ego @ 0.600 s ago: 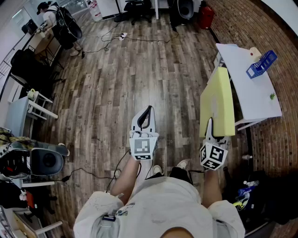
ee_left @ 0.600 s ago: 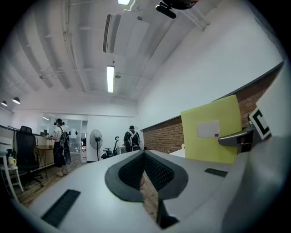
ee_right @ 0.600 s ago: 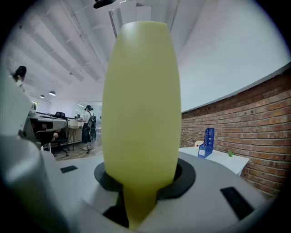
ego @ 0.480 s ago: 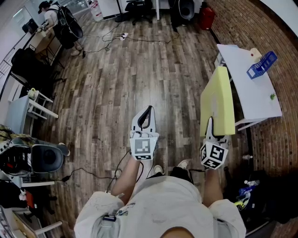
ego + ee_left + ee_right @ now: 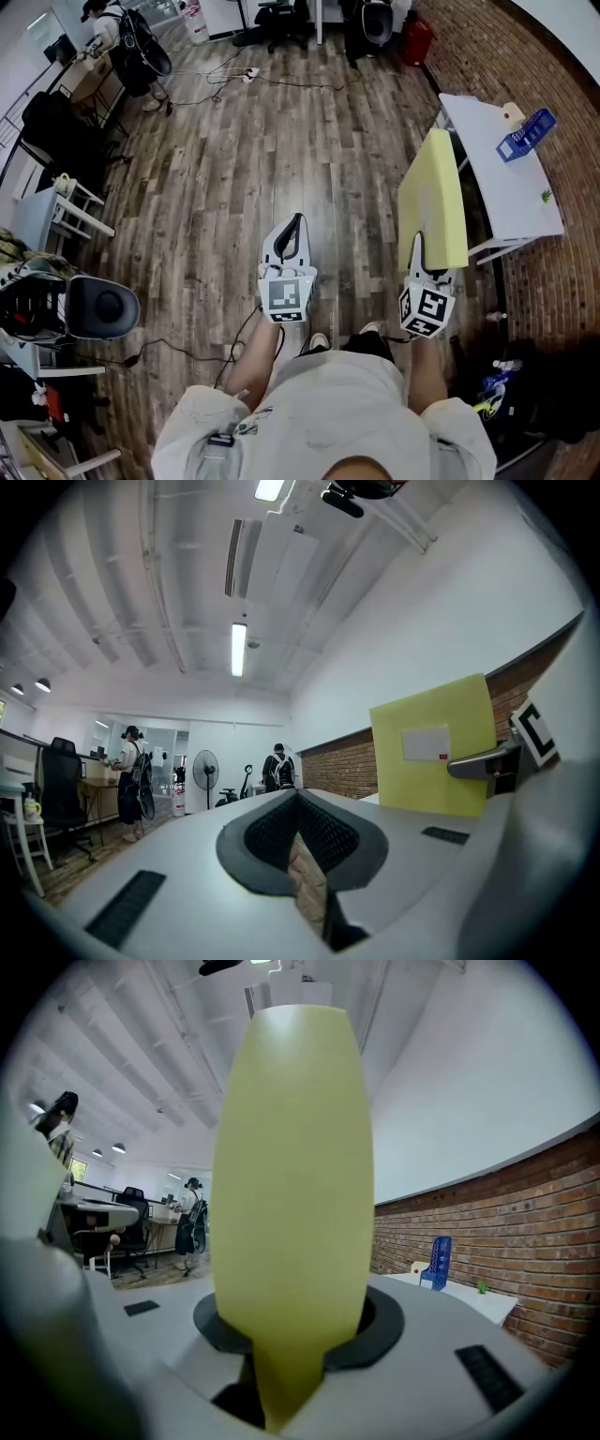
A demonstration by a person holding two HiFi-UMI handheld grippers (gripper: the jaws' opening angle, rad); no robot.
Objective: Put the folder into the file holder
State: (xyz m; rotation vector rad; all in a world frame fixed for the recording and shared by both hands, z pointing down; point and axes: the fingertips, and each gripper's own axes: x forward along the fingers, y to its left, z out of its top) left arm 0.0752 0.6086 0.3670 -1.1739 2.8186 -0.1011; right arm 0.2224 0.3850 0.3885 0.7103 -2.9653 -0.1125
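The right gripper (image 5: 420, 255) clamped the folder (image 5: 434, 202) by its lower edge, upright for slotting, well short of the file holder (image 5: 525, 134); the left gripper (image 5: 292, 234), farther off, was closed and empty.

1. An open office: a person (image 5: 105, 21) stands at a desk (image 5: 82, 86), with a black swivel chair (image 5: 279, 17) nearby.
2. Wood-plank floor (image 5: 281, 150), brick wall (image 5: 487, 66), and a white table (image 5: 511, 187) along it.
3. Ceiling strip lights (image 5: 238, 649) and a pedestal fan (image 5: 204, 772).
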